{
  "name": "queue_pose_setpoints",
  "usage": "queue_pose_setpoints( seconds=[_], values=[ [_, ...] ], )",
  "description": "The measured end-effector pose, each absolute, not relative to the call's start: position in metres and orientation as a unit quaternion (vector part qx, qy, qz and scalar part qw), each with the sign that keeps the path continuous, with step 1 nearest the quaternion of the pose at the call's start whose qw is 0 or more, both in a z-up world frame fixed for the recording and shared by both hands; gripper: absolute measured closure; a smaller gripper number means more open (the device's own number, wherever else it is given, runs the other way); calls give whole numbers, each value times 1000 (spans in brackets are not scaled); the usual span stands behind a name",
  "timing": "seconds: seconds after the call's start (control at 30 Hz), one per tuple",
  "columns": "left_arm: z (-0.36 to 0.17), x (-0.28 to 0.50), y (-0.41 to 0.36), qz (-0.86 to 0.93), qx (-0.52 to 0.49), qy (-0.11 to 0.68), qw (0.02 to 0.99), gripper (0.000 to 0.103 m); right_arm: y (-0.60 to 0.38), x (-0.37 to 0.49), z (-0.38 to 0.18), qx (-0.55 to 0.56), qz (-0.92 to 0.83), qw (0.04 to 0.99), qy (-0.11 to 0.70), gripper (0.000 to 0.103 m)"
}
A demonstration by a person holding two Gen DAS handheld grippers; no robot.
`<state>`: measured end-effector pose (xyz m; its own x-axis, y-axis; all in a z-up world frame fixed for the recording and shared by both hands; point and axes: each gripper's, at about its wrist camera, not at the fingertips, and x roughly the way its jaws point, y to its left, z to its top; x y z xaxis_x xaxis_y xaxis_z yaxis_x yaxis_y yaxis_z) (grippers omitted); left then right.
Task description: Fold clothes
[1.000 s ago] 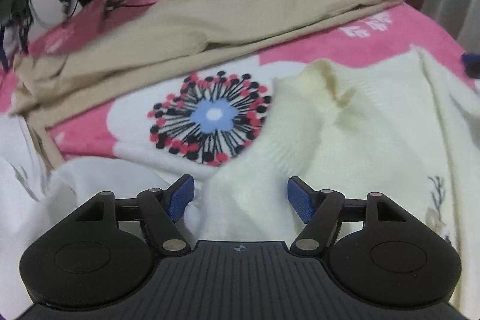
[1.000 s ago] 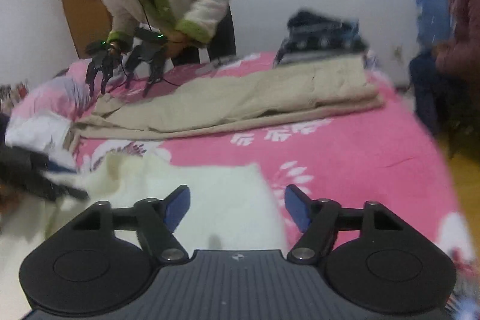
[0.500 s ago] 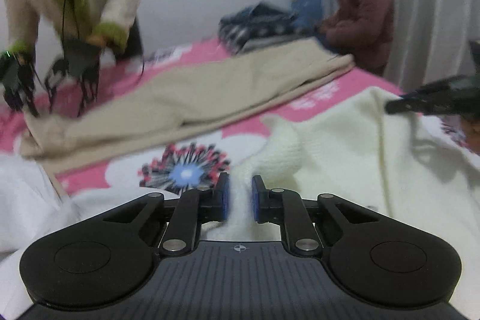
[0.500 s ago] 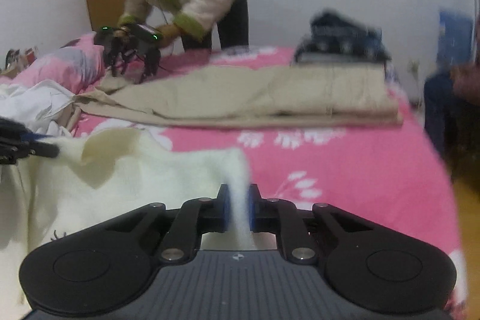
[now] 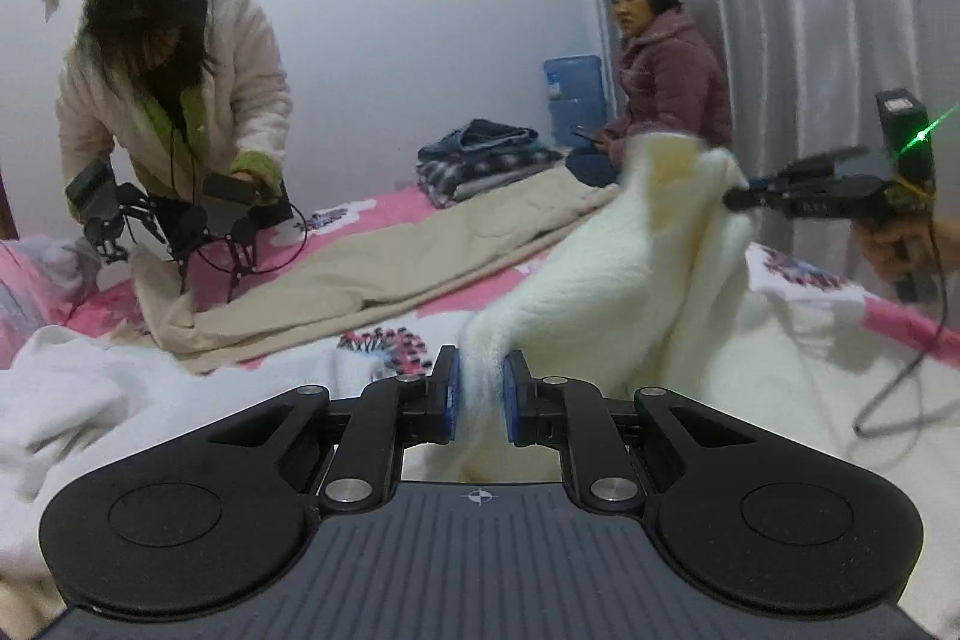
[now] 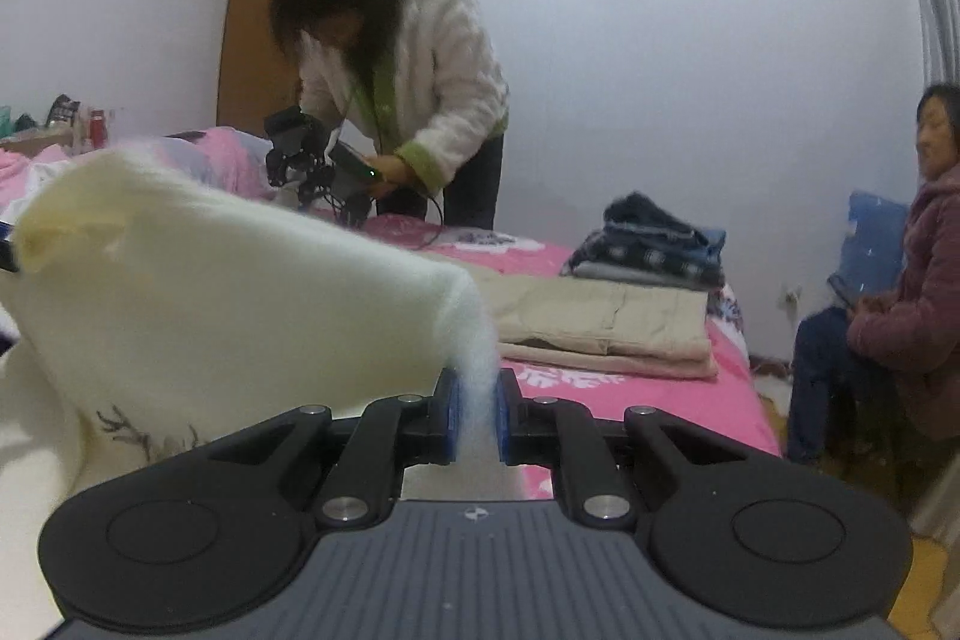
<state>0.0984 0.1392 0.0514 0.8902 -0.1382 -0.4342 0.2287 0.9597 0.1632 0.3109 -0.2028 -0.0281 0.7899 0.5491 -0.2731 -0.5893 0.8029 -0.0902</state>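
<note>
A cream knit sweater [image 5: 624, 274] is lifted off the pink bed [image 5: 384, 214]. My left gripper [image 5: 480, 394] is shut on one edge of it. My right gripper [image 6: 477, 421] is shut on another edge, and the sweater [image 6: 228, 298] stretches up and to the left from it, with a small dark branch print low down. The right gripper also shows at the right of the left wrist view [image 5: 828, 190], gripping the sweater's raised corner.
Beige trousers [image 5: 384, 268] lie across the bed, handled by a person in a white coat [image 5: 174, 100] with her own grippers. Folded dark clothes [image 6: 648, 244] are stacked at the far edge. A woman [image 6: 912, 292] sits at the right. White garments [image 5: 90, 400] lie at the left.
Both grippers went from open to shut on the sweater's edges, then lifted it off the bed. The views tilted up from the bedspread toward the room.
</note>
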Motion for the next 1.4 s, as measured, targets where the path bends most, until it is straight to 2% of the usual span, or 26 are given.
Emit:
queue_pose_setpoints(
  seconds=[0.07,0.13,0.27,0.33,0.4,0.47,0.53,0.57,0.6,0.63,0.67,0.73,0.8,0.9,0.93,0.97,1.0,1.03,1.1,1.13,1.3,1.4],
  values=[
    [45,81,132,-103,112,224,963,89,-211,292,-32,-104,301,942,109,89],
    [28,71,121,-116,135,242,954,83,-218,280,-41,-116,305,937,124,88],
    [-2,60,110,-122,139,288,939,79,-229,264,-66,-163,298,922,186,85],
    [-6,51,108,-121,129,311,934,75,-235,253,-75,-192,287,914,211,75],
    [1,38,112,-134,103,320,932,73,-245,242,-76,-214,261,915,220,74],
    [13,23,117,-125,80,305,941,63,-252,236,-71,-205,248,919,228,71],
    [27,18,132,-92,31,286,953,41,-255,232,-61,-175,252,922,236,61],
    [32,19,144,-71,-2,277,958,35,-254,231,-55,-157,255,925,235,60],
    [37,21,156,-50,-36,268,961,25,-252,234,-49,-136,258,927,236,53],
    [39,30,172,-34,-85,268,959,16,-251,240,-44,-101,263,928,244,41],
    [42,40,189,-19,-136,270,953,15,-254,250,-40,-49,277,925,256,38],
    [37,64,224,-26,-261,291,920,15,-262,272,-34,61,299,911,278,33],
    [26,94,251,-49,-362,313,877,14,-262,296,-36,117,289,897,314,27],
    [5,134,266,-87,-432,331,834,20,-252,323,-40,140,273,886,347,27],
    [-2,147,266,-86,-447,345,821,26,-247,330,-42,137,269,886,353,33],
    [-10,159,263,-65,-448,374,809,36,-241,332,-43,127,271,887,351,38],
    [-16,164,261,-41,-444,387,807,61,-234,332,-44,118,278,885,353,45],
    [-22,169,260,-18,-439,394,807,83,-228,333,-45,118,284,882,356,62],
    [-23,163,259,-11,-429,371,824,85,-223,329,-44,111,270,892,344,79],
    [-21,157,257,-20,-414,353,839,86,-223,326,-43,102,266,900,329,84],
    [-30,117,253,-36,-409,271,871,83,-228,318,-45,64,236,933,265,85],
    [-77,113,255,-10,-384,286,878,80,-224,330,-69,42,215,937,272,85]
  ],
)
